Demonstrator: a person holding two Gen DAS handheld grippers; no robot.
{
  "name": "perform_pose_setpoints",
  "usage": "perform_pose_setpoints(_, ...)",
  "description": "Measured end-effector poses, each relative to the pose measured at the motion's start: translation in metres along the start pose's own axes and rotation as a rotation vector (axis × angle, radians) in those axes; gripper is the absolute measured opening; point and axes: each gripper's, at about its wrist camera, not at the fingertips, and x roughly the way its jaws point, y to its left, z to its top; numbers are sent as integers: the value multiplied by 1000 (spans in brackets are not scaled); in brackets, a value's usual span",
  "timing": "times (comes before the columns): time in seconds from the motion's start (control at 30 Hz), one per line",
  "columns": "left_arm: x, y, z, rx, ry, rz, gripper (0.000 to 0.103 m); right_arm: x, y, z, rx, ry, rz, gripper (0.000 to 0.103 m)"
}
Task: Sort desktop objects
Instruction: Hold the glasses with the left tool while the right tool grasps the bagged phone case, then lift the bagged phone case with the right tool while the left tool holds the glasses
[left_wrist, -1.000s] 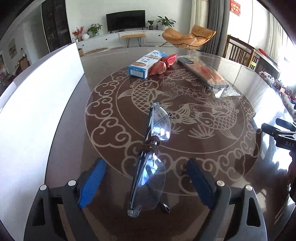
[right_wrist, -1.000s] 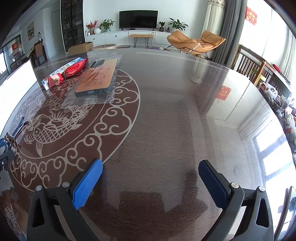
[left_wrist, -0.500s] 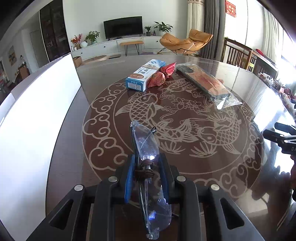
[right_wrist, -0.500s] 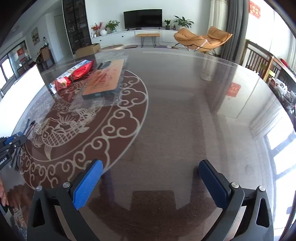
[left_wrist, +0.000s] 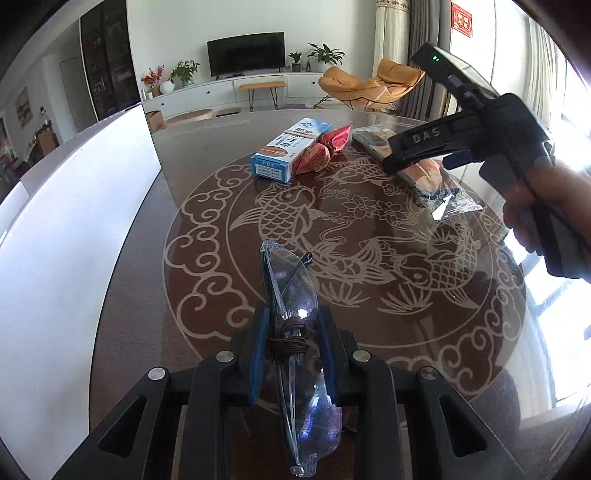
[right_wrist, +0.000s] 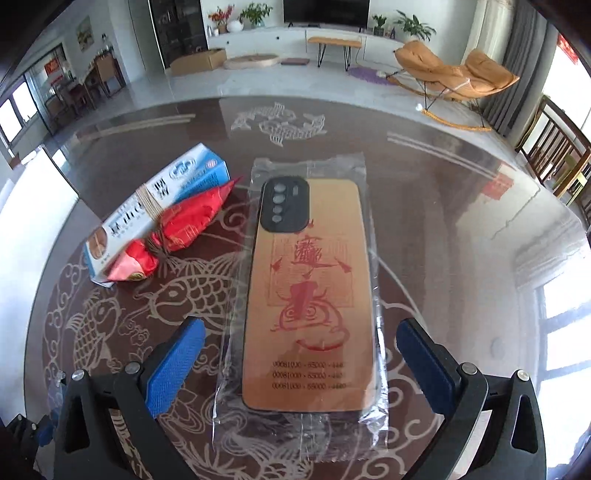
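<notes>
The round dark table (left_wrist: 369, 125), glass-topped with a pale koi and cloud pattern, fills both views. Over its far right part the person's right hand (left_wrist: 543, 206) holds the right gripper (right_wrist: 299, 362) tilted steeply downward; its blue-padded jaws stand wide, one either side of the phone case in a clear plastic sleeve (right_wrist: 310, 295), which lies flat on the table, pads clear of it. To the left of the case lie a blue-and-white carton (right_wrist: 159, 199) and, touching its side, a red foil-wrapped packet (right_wrist: 184, 229). Nearer the table's front edge, the left gripper (left_wrist: 293, 343) slants down with its jaws drawn narrow, pinching the clear safety glasses (left_wrist: 295, 302) at the bridge, edge-on, the far lens pointing away across the table.
</notes>
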Motion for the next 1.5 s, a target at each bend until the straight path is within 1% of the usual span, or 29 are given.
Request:
perform_pose_setpoints(0.03,0,0,0,-3,0,-3,26,7,5,-1,-12,25,2,103)
perform_pose_setpoints(0.07,0,0,0,-4,-1,-4,26,8,7,-2,-9,7,4,103)
perform_pose_setpoints(0.13,-1,0,0,-3,0,-3,26,9,6,-4,9,10,5,103)
perform_pose_setpoints(0.17,0,0,0,-3,0,-4,26,8,7,-5,2,10,7,101)
perform_pose_setpoints(0.2,-1,0,0,-3,0,-4,26,5,6,-8,1,-1,8,91)
perform_pose_setpoints(0.23,-1,0,0,-3,-1,-3,26,0,4,-12,4,-24,5,78)
perform_pose_setpoints(0.27,-1,0,0,-3,0,-4,26,-6,1,-17,5,-43,9,77)
perform_pose_setpoints(0.37,-1,0,0,-4,-1,-5,26,-20,-2,-46,-15,-73,14,77)
perform_pose_setpoints(0.5,-1,1,-1,-11,-1,-14,26,-51,-3,-113,-56,-148,33,77)
perform_pose_setpoints(0.6,-2,0,-1,-9,-1,-20,26,-76,-5,-168,-59,-184,38,77)
perform_pose_setpoints(0.7,-10,-6,-11,-5,-1,-31,26,-101,-8,-221,-58,-212,53,77)
perform_pose_setpoints(0.77,-20,-12,-23,-19,-3,-51,26,-117,-14,-249,-51,-235,63,77)
perform_pose_setpoints(0.8,-25,-14,-28,-28,-4,-66,26,-123,-18,-260,-40,-246,66,77)
perform_pose_setpoints(0.87,-31,-19,-37,-44,-7,-85,26,-127,-30,-267,-5,-248,79,77)
perform_pose_setpoints(0.9,-32,-22,-39,-49,-6,-77,27,-127,-35,-268,19,-244,91,80)
perform_pose_setpoints(0.93,-33,-24,-40,-46,-6,-61,27,-126,-41,-267,37,-236,105,87)
perform_pose_setpoints(0.97,-32,-27,-40,-34,-4,-47,27,-124,-45,-265,55,-225,113,91)
perform_pose_setpoints(1.0,-32,-29,-40,-22,-2,-38,29,-120,-48,-262,72,-213,114,96)
perform_pose_setpoints(1.03,-32,-32,-40,-10,-1,-39,36,-119,-49,-260,76,-213,117,100)
perform_pose_setpoints(1.07,-31,-34,-39,2,2,-35,44,-117,-48,-258,71,-205,117,102)
perform_pose_setpoints(1.1,-29,-36,-39,10,14,-10,68,-116,-45,-258,60,-198,109,103)
perform_pose_setpoints(1.13,-28,-35,-38,-2,23,19,81,-115,-42,-258,48,-192,93,103)
perform_pose_setpoints(1.17,-26,-32,-38,-19,31,27,82,-114,-39,-258,35,-185,75,103)
perform_pose_setpoints(1.2,-25,-27,-38,-43,37,10,83,-114,-38,-259,28,-182,65,103)
perform_pose_setpoints(1.27,-24,-23,-37,-60,46,16,89,-113,-36,-259,19,-177,48,103)
perform_pose_setpoints(1.33,-19,-26,-36,-45,72,21,103,-111,-32,-257,2,-167,23,103)
perform_pose_setpoints(1.5,-17,-25,-36,-43,75,14,103,-110,-31,-256,-4,-166,18,103)
